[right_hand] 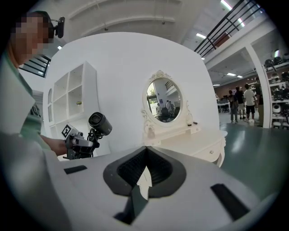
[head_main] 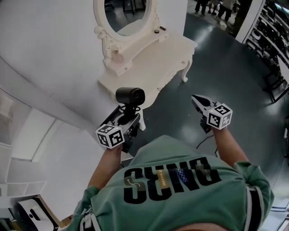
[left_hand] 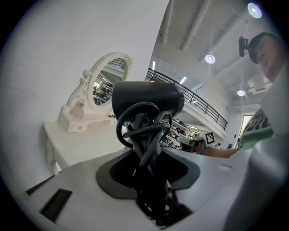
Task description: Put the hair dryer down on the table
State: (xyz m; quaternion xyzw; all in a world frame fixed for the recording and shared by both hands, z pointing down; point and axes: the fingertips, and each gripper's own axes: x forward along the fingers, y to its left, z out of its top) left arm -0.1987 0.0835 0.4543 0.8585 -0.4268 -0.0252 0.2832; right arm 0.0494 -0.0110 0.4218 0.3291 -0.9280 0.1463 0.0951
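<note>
Head view: L gripper (head_main: 128,112) pinches black hair dryer (head_main: 130,96) by its handle, barrel on top, in the air just short of white dressing table (head_main: 153,58) w/ oval mirror (head_main: 128,11). R gripper (head_main: 195,99) is level w/ it, well apart to the right.
L gripper view: jaws clamp the handle + looped cord; dressing table lies ahead-left.
R gripper view: jaws pressed together at tips, nothing between; hair dryer shows off to left, dressing table ahead.
</note>
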